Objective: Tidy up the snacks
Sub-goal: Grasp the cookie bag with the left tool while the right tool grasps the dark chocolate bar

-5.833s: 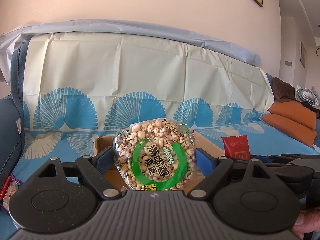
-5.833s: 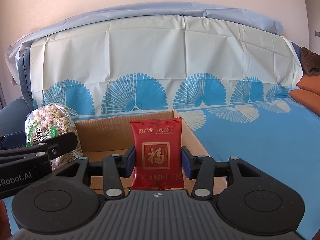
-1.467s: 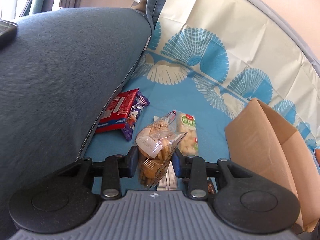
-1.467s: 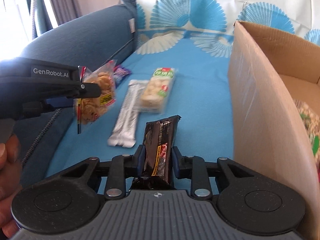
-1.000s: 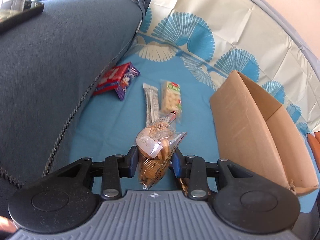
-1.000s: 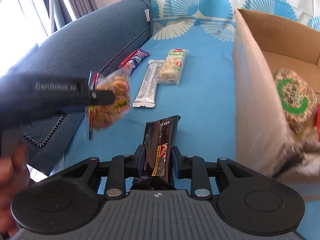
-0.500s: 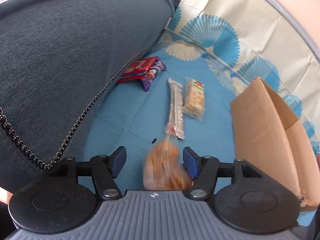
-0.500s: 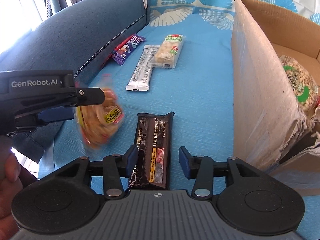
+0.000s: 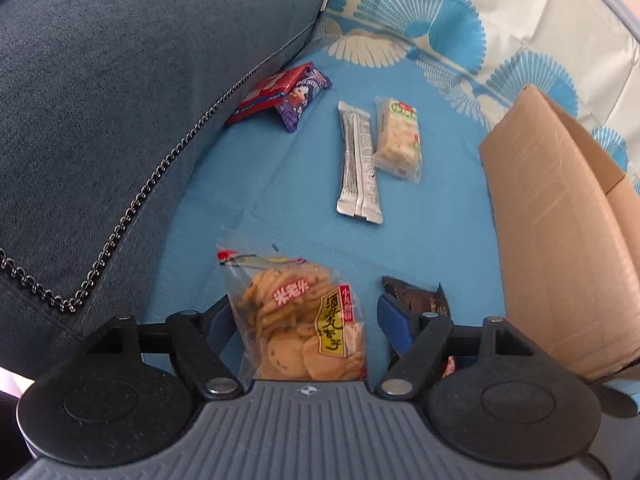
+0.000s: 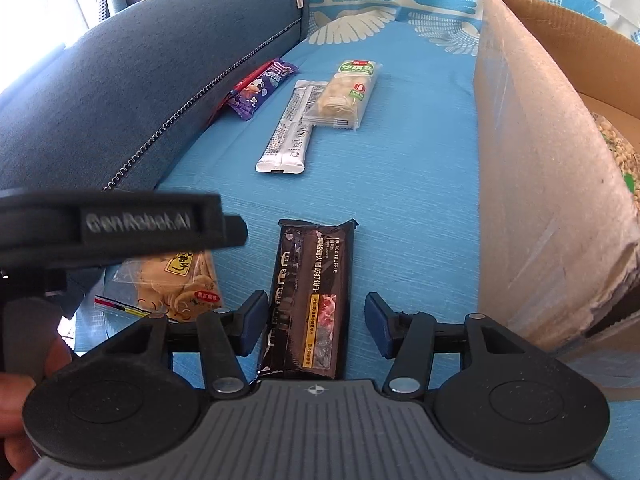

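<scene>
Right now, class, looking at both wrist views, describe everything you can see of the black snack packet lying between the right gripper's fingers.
The black snack packet is a long, flat, glossy wrapper with crimped ends, printed "BLACK TRUFFLE HAM" beside Chinese text, a yellow strip and a small food photo. It lies face-up on the blue cover, pointing away from the camera, between the open fingers of the right gripper, neither visibly pressing it. The cardboard box stands to its right, the cracker bag to its left.

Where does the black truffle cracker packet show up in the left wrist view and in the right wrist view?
Left wrist: black cracker packet lies low and right of centre, partly hidden behind the left tool's right finger.
Right wrist: it lies bottom centre, between the open fingers of the right tool.
Shared landmark: the silver stick packet on the blue cover.
</scene>
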